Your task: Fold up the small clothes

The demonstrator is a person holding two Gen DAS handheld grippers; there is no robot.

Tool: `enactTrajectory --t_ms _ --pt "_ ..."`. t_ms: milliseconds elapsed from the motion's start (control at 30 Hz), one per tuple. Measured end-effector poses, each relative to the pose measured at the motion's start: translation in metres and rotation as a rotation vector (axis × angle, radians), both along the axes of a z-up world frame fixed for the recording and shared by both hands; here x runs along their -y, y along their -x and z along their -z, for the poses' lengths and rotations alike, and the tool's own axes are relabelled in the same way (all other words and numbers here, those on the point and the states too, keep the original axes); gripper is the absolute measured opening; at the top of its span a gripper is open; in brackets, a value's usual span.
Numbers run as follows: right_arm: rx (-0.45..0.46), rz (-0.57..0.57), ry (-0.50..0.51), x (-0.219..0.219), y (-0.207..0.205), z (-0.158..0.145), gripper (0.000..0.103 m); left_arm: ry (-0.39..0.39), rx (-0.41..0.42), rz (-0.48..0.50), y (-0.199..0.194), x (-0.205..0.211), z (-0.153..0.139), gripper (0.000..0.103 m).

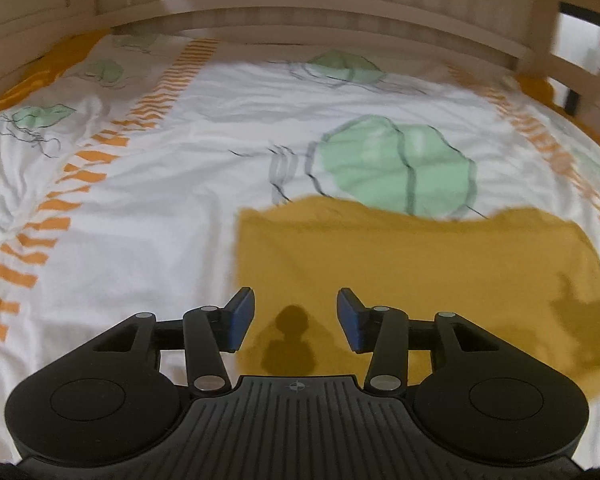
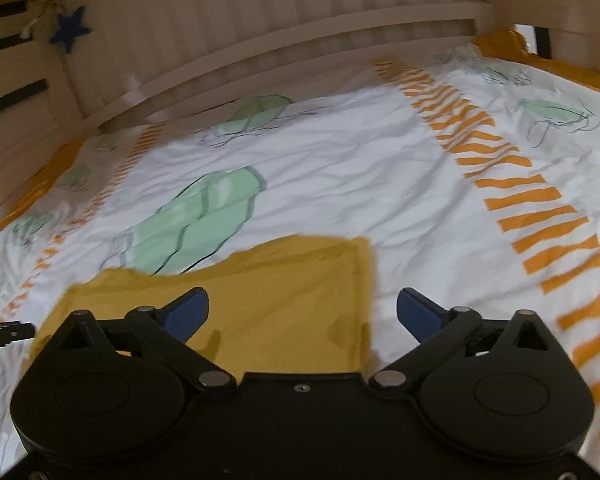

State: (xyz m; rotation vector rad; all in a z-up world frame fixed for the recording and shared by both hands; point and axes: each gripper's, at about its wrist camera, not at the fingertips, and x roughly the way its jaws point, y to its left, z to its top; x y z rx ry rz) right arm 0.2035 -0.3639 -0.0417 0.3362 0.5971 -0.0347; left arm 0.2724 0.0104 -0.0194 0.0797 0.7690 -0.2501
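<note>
A mustard-yellow garment (image 1: pixel 420 272) lies flat on the bed, folded into a rough rectangle. In the left wrist view my left gripper (image 1: pixel 296 318) hovers over its near left corner, jaws partly apart with nothing between the blue pads (image 1: pixel 242 320). In the right wrist view the same garment (image 2: pixel 284 300) lies just ahead. My right gripper (image 2: pixel 302 314) stands wide open above its near right edge, with nothing held. The cloth rests on the cover, free of both grippers.
The bed is covered by a white duvet (image 1: pixel 172 208) with green cactus prints and orange dashed stripes (image 2: pixel 540 216). A pale wooden headboard rail (image 1: pixel 300 4) runs along the far side. A blue star (image 2: pixel 70 28) hangs at the back left. A black tool tip (image 2: pixel 8 332) shows at the left edge.
</note>
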Motion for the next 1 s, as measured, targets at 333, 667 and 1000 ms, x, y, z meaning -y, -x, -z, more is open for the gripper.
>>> enactTrajectory --t_ms 333,667,1000 --pt "-0.063 -0.168 0.163 -0.093 0.015 0.016 0.102 -0.039 -0.043 0.121 0.048 0.045 0.022 0.046" --pt "-0.160 -0.178 0.311 -0.115 0.030 0.053 0.102 -0.042 -0.062 0.120 0.066 0.038 0.048 0.053" --pt "-0.161 -0.162 0.337 -0.123 0.030 0.055 0.102 0.036 -0.045 0.201 0.074 0.026 0.054 0.068"
